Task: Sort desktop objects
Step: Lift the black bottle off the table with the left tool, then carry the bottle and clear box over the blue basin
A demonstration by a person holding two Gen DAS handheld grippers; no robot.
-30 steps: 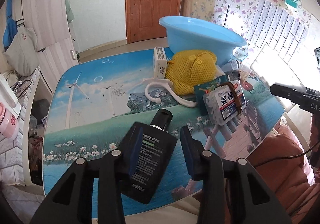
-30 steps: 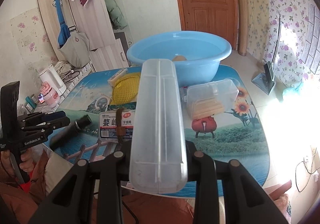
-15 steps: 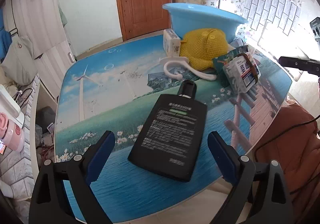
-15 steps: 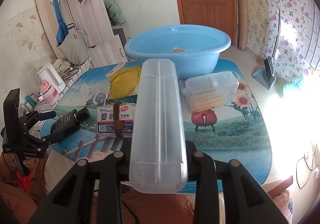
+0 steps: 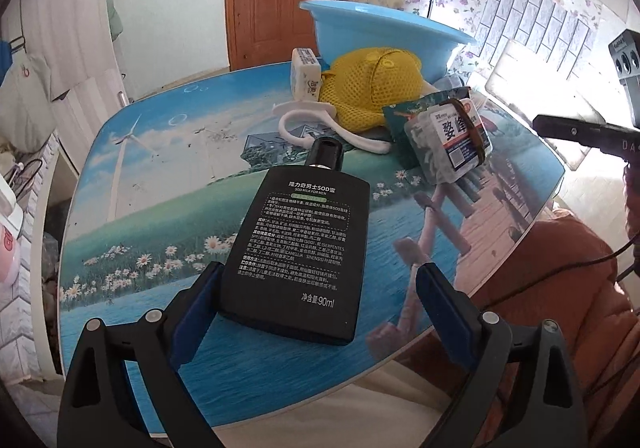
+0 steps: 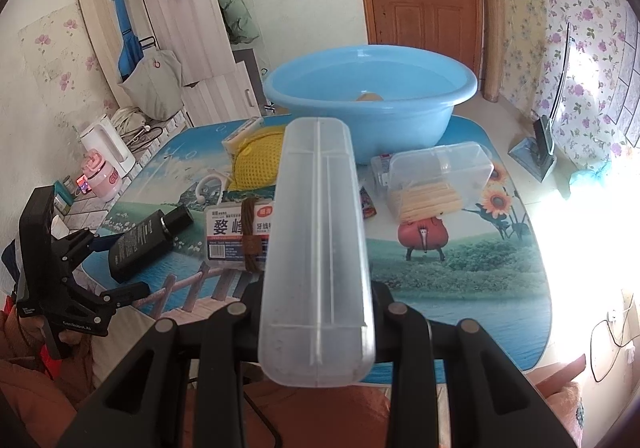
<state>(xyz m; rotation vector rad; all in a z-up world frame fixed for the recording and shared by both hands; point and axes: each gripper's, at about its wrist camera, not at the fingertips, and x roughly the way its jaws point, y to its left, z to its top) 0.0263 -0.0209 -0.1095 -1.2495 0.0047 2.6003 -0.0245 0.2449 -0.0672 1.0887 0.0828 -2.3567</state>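
Note:
A flat black lotion bottle (image 5: 296,248) lies label up on the picture-printed table (image 5: 160,176), cap pointing away. My left gripper (image 5: 318,280) is open and straddles its near end. The left pad sits close against the bottle's corner and the right pad stands well apart. In the right wrist view the same bottle (image 6: 140,240) lies in front of the left gripper (image 6: 120,268). My right gripper (image 6: 316,288) is shut on a long translucent plastic case (image 6: 316,240), held above the table's near edge. The case hides the right fingertips.
A blue basin (image 6: 372,88) stands at the back with a yellow mesh bag (image 5: 372,84) against it. A banded floss-pick box (image 5: 452,140), a white hook (image 5: 320,128), a small carton (image 5: 306,72) and a clear lidded box (image 6: 436,180) crowd the middle. A person's orange sleeve (image 5: 560,268) is near.
The left jaws have opened wide and let go of the black bottle, which now lies flat on the table. The left gripper dipped slightly. The right gripper and its case stayed put.

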